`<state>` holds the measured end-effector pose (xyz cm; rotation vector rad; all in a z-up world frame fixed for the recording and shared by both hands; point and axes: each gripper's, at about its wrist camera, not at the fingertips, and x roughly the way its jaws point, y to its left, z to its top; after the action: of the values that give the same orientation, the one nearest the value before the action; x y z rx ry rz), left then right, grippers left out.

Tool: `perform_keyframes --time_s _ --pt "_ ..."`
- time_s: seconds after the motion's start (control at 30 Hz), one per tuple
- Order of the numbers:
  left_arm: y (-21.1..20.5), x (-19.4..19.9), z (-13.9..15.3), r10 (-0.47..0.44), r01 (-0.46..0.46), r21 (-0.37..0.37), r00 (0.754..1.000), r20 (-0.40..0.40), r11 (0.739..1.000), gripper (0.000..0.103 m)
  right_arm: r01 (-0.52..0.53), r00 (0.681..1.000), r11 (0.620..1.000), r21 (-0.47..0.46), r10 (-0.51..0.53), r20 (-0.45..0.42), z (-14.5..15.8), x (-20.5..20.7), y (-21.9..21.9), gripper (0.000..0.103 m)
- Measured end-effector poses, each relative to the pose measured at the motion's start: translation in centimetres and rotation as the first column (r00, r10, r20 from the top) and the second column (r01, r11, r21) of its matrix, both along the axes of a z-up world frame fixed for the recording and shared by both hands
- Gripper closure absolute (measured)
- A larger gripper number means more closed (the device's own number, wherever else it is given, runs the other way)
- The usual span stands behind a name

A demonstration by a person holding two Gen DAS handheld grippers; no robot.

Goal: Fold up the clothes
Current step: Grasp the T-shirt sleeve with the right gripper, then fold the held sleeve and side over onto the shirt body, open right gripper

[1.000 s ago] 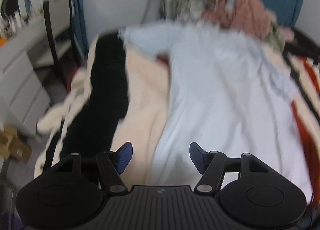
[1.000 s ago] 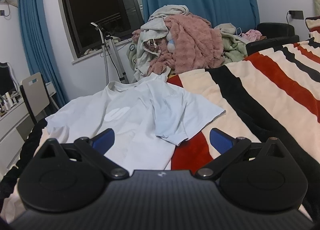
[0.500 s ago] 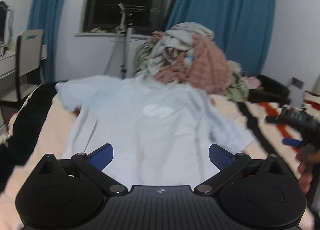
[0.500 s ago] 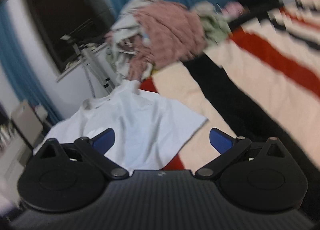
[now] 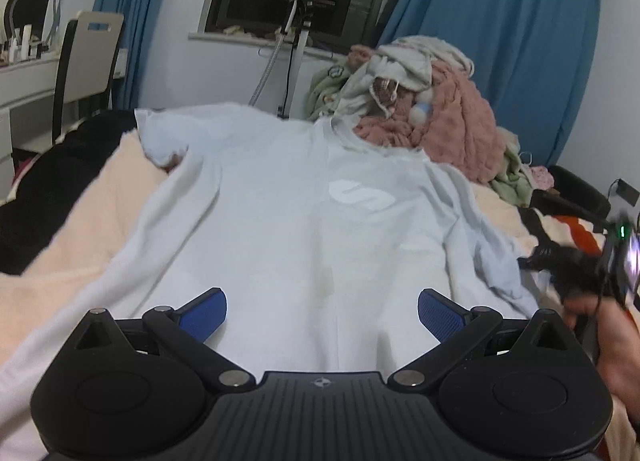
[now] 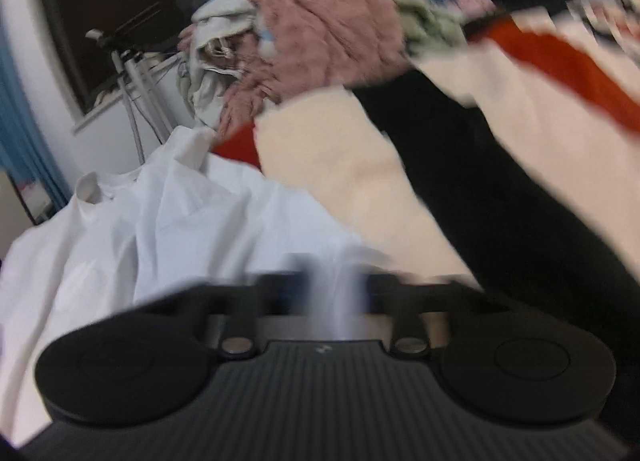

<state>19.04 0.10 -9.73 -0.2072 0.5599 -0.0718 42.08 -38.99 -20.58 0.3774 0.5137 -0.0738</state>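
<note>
Your right gripper [image 6: 332,293] looks clenched on the sleeve edge of the white T-shirt [image 6: 160,229] lying ahead-left of it, so carry that sleeve inward across the chest while your left gripper [image 5: 322,311], fingers spread and holding nothing, hovers above the hem.

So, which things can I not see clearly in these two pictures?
- Right hand-held gripper, right wrist view: motion blur hides whether its fingers pinch the white T-shirt.
- T-shirt hem, left wrist view: covered by the left hand-held gripper.
- Items on the desk, left wrist view: too small.
</note>
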Motion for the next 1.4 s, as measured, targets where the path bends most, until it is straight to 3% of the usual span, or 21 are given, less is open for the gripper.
perform_keyframes --time_s 0.13,0.27,0.33,0.47,0.67,0.73,0.77,0.8,0.83,0.9,1.0,1.1,1.23,1.37,1.4 --pt "0.3 0.6 -0.8 0.006 -0.007 -0.022 1.000 -0.014 1.000 0.000 -0.009 0.993 0.991 -0.131 0.024 0.111 4.8 2.4 -0.3 0.098" --pt "0.3 1.1 -1.2 -0.003 0.002 -0.033 1.000 -0.017 0.999 0.000 0.072 0.990 0.956 -0.285 -0.034 0.137 8.1 7.3 -3.1 0.098" --pt "0.1 1.3 -1.4 -0.015 0.014 -0.039 1.000 -0.019 0.999 0.000 0.103 0.991 0.933 -0.344 -0.068 0.114 8.3 9.9 -4.5 0.098" --pt "-0.4 2.0 -2.2 -0.039 0.038 -0.033 0.999 -0.026 0.999 0.000 0.130 0.991 0.890 -0.437 -0.131 0.027 5.6 14.1 -6.6 0.098" --pt "-1.6 3.4 -3.5 -0.068 0.069 0.023 0.996 -0.049 0.997 0.000 0.111 0.993 0.931 -0.346 -0.113 0.015 2.6 13.6 -7.1 0.092" --pt "-1.7 3.5 -3.6 -0.076 0.077 0.030 0.996 -0.045 0.997 0.000 0.108 0.994 0.942 -0.318 -0.109 0.015 2.9 12.8 -6.8 0.061" --pt "-1.6 3.5 -3.6 -0.077 0.078 0.029 0.996 -0.045 0.997 0.000 0.108 0.994 0.946 -0.305 -0.106 0.023 3.2 12.2 -6.6 0.034" --pt "-1.5 3.5 -3.5 -0.075 0.076 0.027 0.996 -0.047 0.997 0.000 0.108 0.994 0.950 -0.292 -0.103 0.031 3.4 11.6 -6.3 0.020" --pt "-1.4 3.5 -3.4 -0.073 0.074 0.024 0.996 -0.048 0.997 0.000 0.110 0.994 0.954 -0.280 -0.099 0.053 3.9 10.8 -6.0 0.018" --pt "-1.2 3.3 -3.2 -0.065 0.066 0.020 0.997 -0.046 0.998 0.000 0.105 0.993 0.970 -0.218 -0.089 0.083 5.0 8.4 -5.7 0.019" --pt "-0.9 2.7 -2.5 -0.048 0.049 0.024 0.998 -0.037 0.999 0.000 0.109 0.989 0.993 -0.050 -0.103 0.101 5.4 4.1 -6.0 0.019" --pt "-0.6 2.1 -1.6 -0.024 0.025 0.047 0.999 -0.033 0.999 0.000 0.132 0.984 0.981 0.143 -0.147 0.098 4.0 -0.1 -6.0 0.019" --pt "0.0 0.6 -0.6 -0.002 0.004 0.073 1.000 -0.022 0.997 0.000 0.137 0.988 0.911 0.388 -0.155 0.014 0.1 -3.5 -6.4 0.018" --pt "0.0 -0.4 0.2 -0.001 0.001 0.097 1.000 -0.004 0.995 0.000 0.196 0.974 0.777 0.598 -0.224 -0.028 -3.4 -5.5 -6.7 0.017" --pt "0.0 -0.5 0.3 -0.001 0.001 0.102 1.000 0.000 0.995 0.000 0.183 0.976 0.764 0.619 -0.215 -0.024 -4.0 -5.4 -6.4 0.017"
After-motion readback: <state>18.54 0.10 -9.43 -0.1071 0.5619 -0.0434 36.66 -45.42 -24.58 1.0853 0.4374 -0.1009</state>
